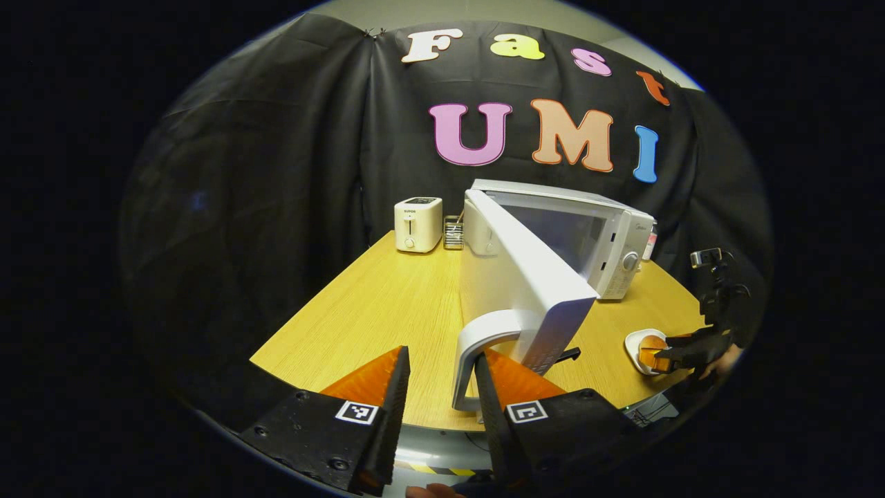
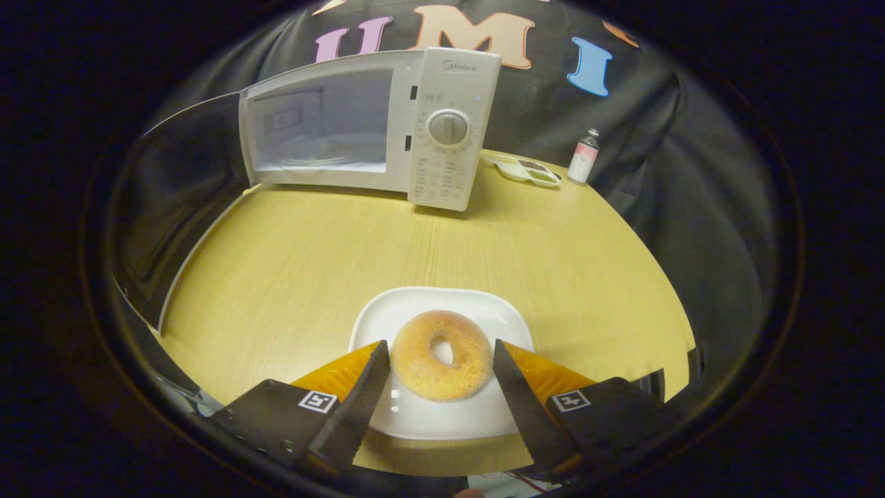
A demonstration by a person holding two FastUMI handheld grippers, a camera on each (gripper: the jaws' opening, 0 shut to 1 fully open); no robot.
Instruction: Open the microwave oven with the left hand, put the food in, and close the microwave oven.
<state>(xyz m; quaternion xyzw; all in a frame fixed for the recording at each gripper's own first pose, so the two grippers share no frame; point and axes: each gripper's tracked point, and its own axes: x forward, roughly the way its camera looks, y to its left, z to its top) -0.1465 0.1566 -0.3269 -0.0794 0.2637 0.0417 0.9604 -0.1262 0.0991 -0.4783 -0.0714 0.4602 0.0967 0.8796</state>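
In the left gripper view, the left tongs (image 1: 441,387) are spread, with the curved white handle (image 1: 477,346) of the white microwave oven door (image 1: 522,277) standing between the 2 fingers; whether a finger touches it I cannot tell. The door is swung wide open toward the camera from the white box-shaped microwave oven (image 1: 594,235) on the pale wooden table (image 1: 387,304). A cream toaster (image 1: 417,224) stands at the far left of the table. Far to the right, the right tongs (image 1: 664,356) reach over a small white plate (image 1: 635,344).

In the right gripper view, the right tongs (image 2: 441,377) are spread on either side of a golden sugared ring doughnut (image 2: 441,354), which lies on the white rounded square plate (image 2: 442,415) near the table's near edge. Beyond it the oven's cavity (image 2: 325,124) is open. A small bottle (image 2: 583,155) stands at far right.
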